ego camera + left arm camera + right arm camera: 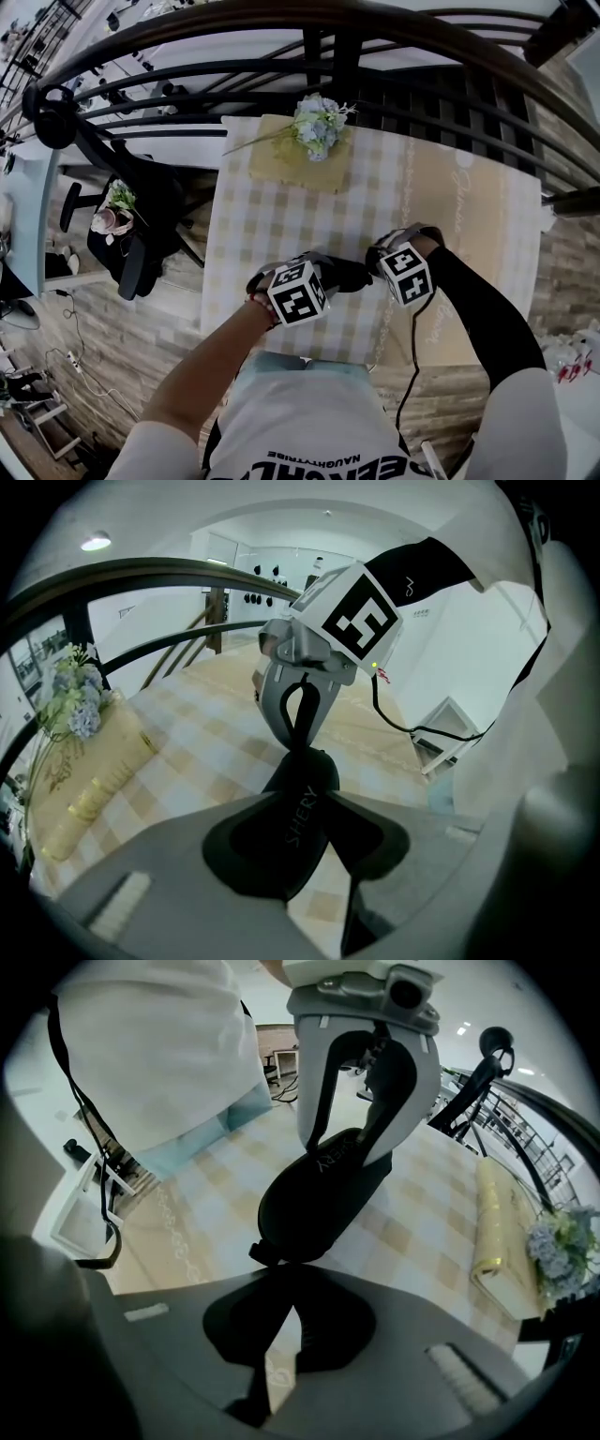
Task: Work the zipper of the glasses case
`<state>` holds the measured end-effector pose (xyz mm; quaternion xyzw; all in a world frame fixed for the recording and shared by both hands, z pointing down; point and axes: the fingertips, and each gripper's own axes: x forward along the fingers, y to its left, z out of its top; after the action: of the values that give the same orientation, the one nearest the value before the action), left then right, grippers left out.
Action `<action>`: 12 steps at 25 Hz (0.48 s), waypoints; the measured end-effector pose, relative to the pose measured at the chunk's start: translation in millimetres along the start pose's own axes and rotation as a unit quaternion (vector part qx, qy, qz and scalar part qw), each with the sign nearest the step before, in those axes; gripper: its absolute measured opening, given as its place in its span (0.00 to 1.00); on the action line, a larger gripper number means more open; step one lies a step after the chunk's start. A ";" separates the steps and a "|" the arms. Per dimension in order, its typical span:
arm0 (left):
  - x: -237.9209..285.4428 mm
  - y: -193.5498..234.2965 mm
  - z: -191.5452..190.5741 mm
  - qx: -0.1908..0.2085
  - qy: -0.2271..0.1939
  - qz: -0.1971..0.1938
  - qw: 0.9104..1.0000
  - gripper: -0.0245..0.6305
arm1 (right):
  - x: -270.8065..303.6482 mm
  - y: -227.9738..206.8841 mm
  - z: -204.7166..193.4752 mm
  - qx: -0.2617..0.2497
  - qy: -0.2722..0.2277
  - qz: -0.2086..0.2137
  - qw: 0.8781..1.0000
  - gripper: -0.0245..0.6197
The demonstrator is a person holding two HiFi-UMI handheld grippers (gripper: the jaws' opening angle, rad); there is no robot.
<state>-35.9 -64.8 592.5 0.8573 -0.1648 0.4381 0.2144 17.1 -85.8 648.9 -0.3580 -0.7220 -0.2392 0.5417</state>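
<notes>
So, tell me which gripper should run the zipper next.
Probably right. The right gripper is closed on the zipper pull at one end of the glasses case; the left gripper clamps the other end, bracing it.

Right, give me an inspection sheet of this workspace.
Surface: checked tablecloth, mostly bare.
Job's things: black glasses case held between both grippers; zipper pull at its right-gripper end.
Clutter: flower bouquet on a yellow mat at the far edge.
Grippers: left gripper shut on the case; right gripper shut, seemingly on the pull.
Cables: black cable hangs from the right gripper.
Surroundings: curved dark railing, black chair, wood floor.
</notes>
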 end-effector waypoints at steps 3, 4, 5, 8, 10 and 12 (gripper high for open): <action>-0.3 -0.5 0.4 0.002 0.002 -0.001 1.000 0.25 | -2.5 3.8 0.7 0.033 -0.005 -0.003 0.999 0.09; -0.3 -0.9 0.6 0.003 0.002 -0.001 1.000 0.25 | -4.0 4.4 0.8 0.041 -0.006 -0.006 0.999 0.08; -0.2 -1.3 0.7 0.004 0.002 -0.001 1.000 0.25 | -5.4 4.6 0.9 0.048 -0.006 -0.009 0.999 0.08; -0.6 -1.7 0.0 0.006 0.004 -0.002 1.000 0.24 | -7.7 6.3 2.6 0.059 -0.006 -0.014 0.998 0.08; -0.7 -2.5 -0.5 0.008 0.006 -0.002 1.000 0.24 | -8.5 8.4 3.9 0.065 -0.005 -0.015 0.998 0.08; -0.4 -2.9 -0.7 0.009 0.008 -0.002 1.000 0.24 | -8.7 11.2 4.6 0.074 -0.005 -0.015 0.997 0.08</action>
<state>-35.3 -61.9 591.9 0.8561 -0.1577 0.4457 0.2086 24.4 -77.6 638.8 -0.3075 -0.7456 -0.1916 0.5593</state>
